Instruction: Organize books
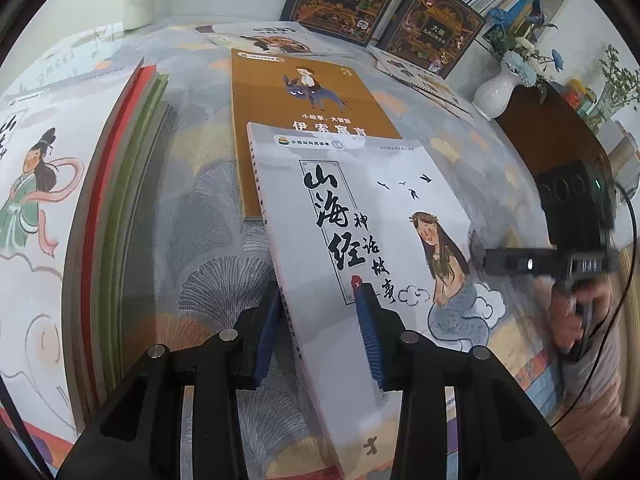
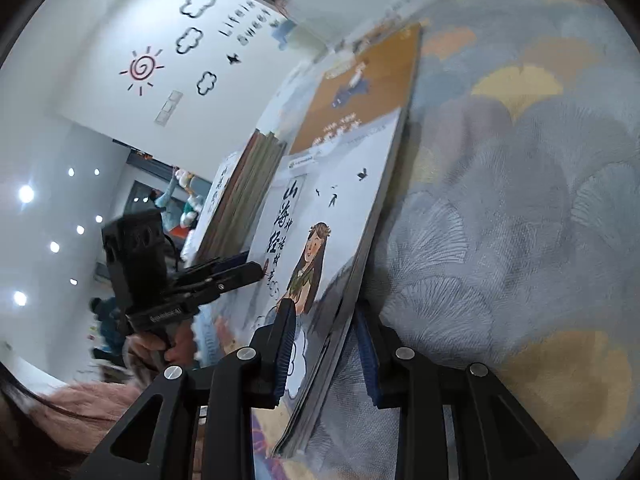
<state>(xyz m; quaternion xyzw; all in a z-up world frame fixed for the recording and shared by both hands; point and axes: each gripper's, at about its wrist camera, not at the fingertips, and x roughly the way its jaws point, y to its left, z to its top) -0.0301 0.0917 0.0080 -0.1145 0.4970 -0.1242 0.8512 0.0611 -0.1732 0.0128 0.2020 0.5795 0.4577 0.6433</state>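
On the ginkgo-patterned tablecloth (image 1: 208, 208) the stack of books (image 1: 100, 216) waits at our left, an orange fable book (image 1: 304, 92) lying flat beyond. We hold the white mermaid book (image 1: 360, 240) tilted off the cloth, left gripper (image 1: 320, 344) clamped on its spine edge and right gripper (image 2: 326, 344) pinching its opposite edge, probably sharing its floppy weight.

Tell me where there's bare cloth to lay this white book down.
Bare tablecloth lies between the book stack on the left and the orange book; more shows right of the white book. The far edge is crowded: flat books, vase.
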